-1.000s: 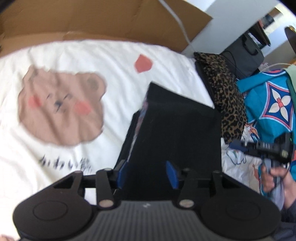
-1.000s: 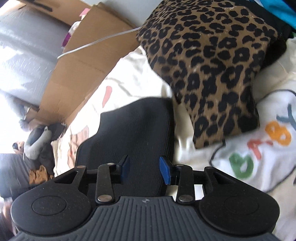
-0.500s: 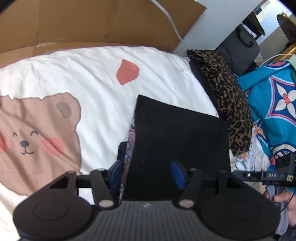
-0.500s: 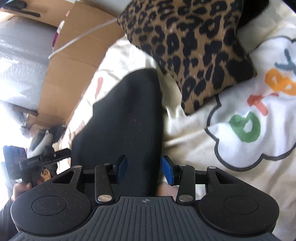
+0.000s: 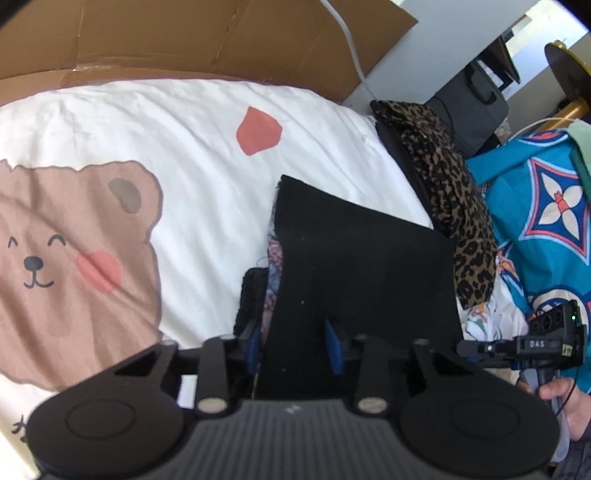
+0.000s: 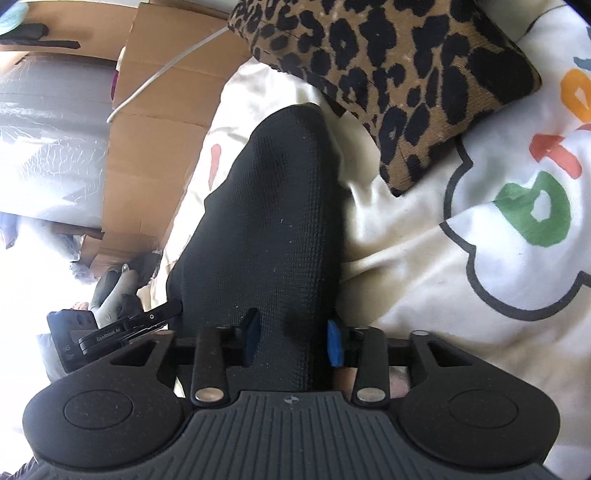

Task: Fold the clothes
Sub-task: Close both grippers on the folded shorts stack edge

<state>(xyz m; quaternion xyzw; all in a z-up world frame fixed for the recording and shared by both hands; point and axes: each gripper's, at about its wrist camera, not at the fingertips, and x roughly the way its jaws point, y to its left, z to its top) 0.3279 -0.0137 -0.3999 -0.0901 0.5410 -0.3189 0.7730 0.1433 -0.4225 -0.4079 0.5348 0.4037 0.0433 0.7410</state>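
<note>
A folded black garment (image 5: 362,266) is held over the white bear-print bed sheet (image 5: 192,155). A floral layer (image 5: 273,266) shows at its left edge. My left gripper (image 5: 292,347) grips its near left part, with black cloth filling the gap between the blue pads. In the right wrist view the same garment (image 6: 273,221) runs away from my right gripper (image 6: 293,341), which is shut on its near end. Each gripper shows in the other's view: the left gripper (image 6: 110,332) and the right gripper (image 5: 535,343), the latter with a hand (image 5: 561,402) on it.
A folded leopard-print piece (image 5: 450,192) lies just right of the black garment, seen close in the right wrist view as the leopard piece (image 6: 388,66). A blue patterned cloth (image 5: 546,206) lies further right. Cardboard (image 5: 184,33) with a white cable (image 5: 347,40) borders the bed's far side.
The black garment stayed in both grippers while the bed slid beneath. The left pads spread wider half a second ago and have narrowed again. The leopard piece now sits closer in the right wrist view.
</note>
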